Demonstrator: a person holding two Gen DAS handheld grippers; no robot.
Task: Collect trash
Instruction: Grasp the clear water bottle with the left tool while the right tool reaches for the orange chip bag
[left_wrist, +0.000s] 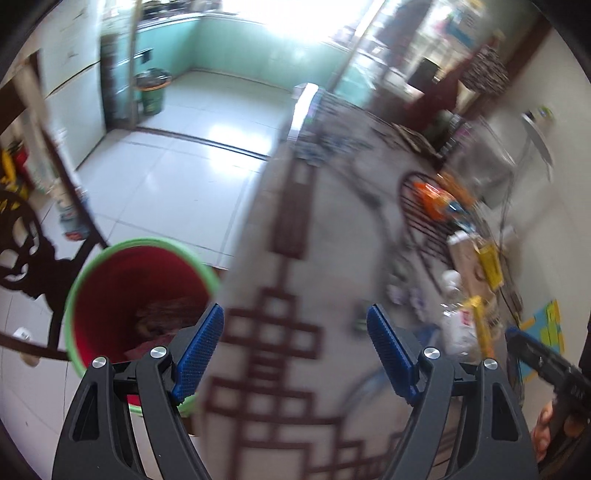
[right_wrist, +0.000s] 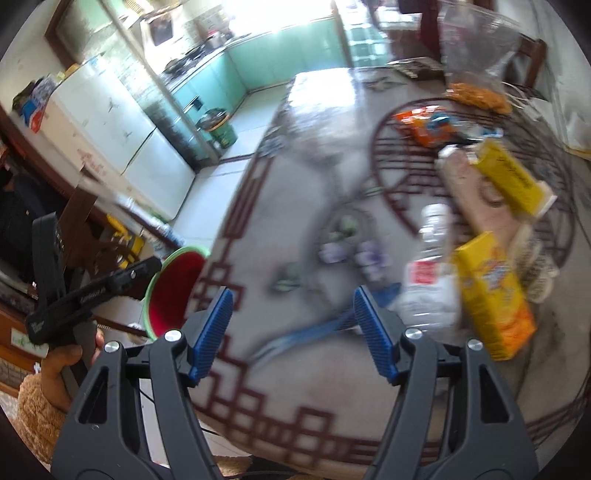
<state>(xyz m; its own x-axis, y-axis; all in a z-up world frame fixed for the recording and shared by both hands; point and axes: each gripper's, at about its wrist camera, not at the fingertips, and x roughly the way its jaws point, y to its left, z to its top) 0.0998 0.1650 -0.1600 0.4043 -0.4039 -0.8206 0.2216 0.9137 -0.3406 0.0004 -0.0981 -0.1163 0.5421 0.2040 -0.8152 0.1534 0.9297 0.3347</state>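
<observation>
Both grippers hang with fingers spread and nothing in them: the left gripper (left_wrist: 295, 350) beside the red bin (left_wrist: 140, 295) at the table's left edge, the right gripper (right_wrist: 293, 332) nearer the trash, a yellow carton (right_wrist: 491, 291) and plastic bottle (right_wrist: 432, 273) on the right, probably its next target.

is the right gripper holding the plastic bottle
No, the right gripper stands open with only tabletop between its blue pads, and the plastic bottle lies apart, beside the yellow box.

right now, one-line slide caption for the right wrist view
Open right gripper over the patterned table, empty, with a clear bottle and yellow cartons to its right.
</observation>
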